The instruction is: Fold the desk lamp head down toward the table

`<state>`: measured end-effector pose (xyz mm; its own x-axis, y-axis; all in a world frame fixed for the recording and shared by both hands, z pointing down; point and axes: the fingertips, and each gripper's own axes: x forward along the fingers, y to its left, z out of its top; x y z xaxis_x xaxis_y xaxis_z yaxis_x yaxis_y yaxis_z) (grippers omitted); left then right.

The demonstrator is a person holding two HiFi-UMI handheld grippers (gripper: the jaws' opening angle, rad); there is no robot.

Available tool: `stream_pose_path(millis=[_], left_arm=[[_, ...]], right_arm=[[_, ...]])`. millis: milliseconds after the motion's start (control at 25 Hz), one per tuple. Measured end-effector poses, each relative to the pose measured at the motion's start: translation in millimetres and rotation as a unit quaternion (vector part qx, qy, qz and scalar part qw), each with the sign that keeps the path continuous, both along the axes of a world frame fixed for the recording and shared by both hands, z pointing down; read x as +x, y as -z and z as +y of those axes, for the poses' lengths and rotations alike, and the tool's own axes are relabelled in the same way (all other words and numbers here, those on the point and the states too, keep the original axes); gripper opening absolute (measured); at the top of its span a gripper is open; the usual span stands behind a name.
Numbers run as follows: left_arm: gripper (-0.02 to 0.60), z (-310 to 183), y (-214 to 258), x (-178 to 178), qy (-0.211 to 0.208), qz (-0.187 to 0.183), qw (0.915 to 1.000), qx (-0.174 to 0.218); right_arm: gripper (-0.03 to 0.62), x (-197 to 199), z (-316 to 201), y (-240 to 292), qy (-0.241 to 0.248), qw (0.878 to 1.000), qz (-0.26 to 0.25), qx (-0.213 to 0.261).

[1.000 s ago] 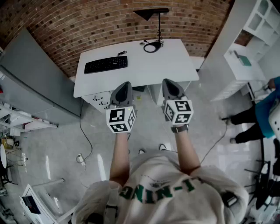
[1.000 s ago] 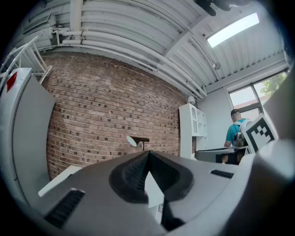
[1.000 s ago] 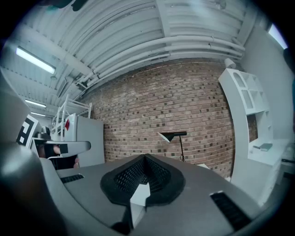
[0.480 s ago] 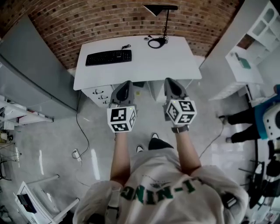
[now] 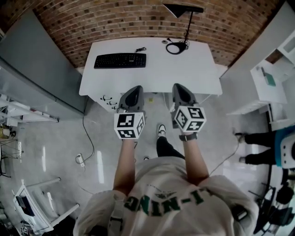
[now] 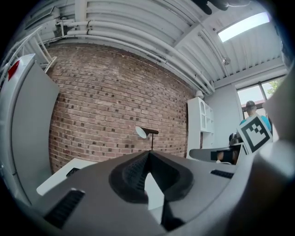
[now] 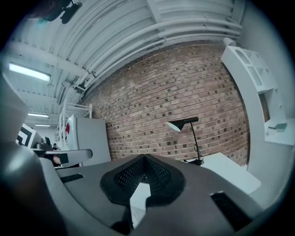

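The black desk lamp stands at the far right corner of the white desk point(image 5: 152, 73). Its cone head point(image 5: 183, 9) is raised on a thin stem above a round base point(image 5: 176, 47). My left gripper point(image 5: 134, 87) and right gripper point(image 5: 179, 85) hover side by side at the desk's near edge, well short of the lamp. Both have their jaws together with nothing between them. In the left gripper view the lamp point(image 6: 146, 132) shows far off above the closed tips point(image 6: 150, 154). The right gripper view has the lamp head point(image 7: 182, 124) right of its tips point(image 7: 144, 157).
A black keyboard point(image 5: 120, 60) lies on the desk's left half. A brick wall point(image 5: 115, 18) backs the desk. A grey panel point(image 5: 37, 69) stands to the left and white shelving point(image 5: 269, 76) to the right. Another person point(image 5: 276, 145) stands at the far right. A cable point(image 5: 87, 147) trails on the floor.
The person has stepped toward the desk, so the desk and lamp sit nearer and lower in the head view. Both grippers now reach its front edge, still closed.
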<state>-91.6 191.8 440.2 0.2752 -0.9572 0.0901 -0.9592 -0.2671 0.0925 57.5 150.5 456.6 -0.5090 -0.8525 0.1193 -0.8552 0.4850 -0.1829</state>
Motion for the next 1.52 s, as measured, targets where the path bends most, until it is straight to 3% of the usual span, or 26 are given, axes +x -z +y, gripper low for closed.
stream_pose_path(millis=[280, 520, 640, 760, 1040, 1520], left_arm=[[0.000, -139, 42, 20, -0.002, -0.010, 0.9994, 0.034], [0.000, -225, 45, 48, -0.003, -0.009, 0.9997, 0.021], [0.000, -251, 37, 54, 0.001, -0.009, 0.9999, 0.014], [0.000, -271, 26, 49, 0.008, -0.010, 0.9999, 0.003], [0.000, -332, 34, 23, 0.007, -0.006, 0.9999, 0.013], [0.000, -423, 37, -12, -0.029, -0.006, 0.9995, 0.014]], right_arm=[[0.003, -1, -129, 33, 0.026, 0.999, -0.017, 0.030], [0.003, 26, -216, 40, 0.029, 0.999, -0.015, 0.027], [0.003, 31, -249, 30, 0.022, 0.999, 0.011, 0.028], [0.003, 26, -276, 25, 0.025, 0.998, 0.042, 0.035], [0.003, -2, -348, 36, 0.025, 0.998, 0.041, 0.037], [0.011, -45, -452, 60, -0.004, 0.993, 0.102, 0.065]])
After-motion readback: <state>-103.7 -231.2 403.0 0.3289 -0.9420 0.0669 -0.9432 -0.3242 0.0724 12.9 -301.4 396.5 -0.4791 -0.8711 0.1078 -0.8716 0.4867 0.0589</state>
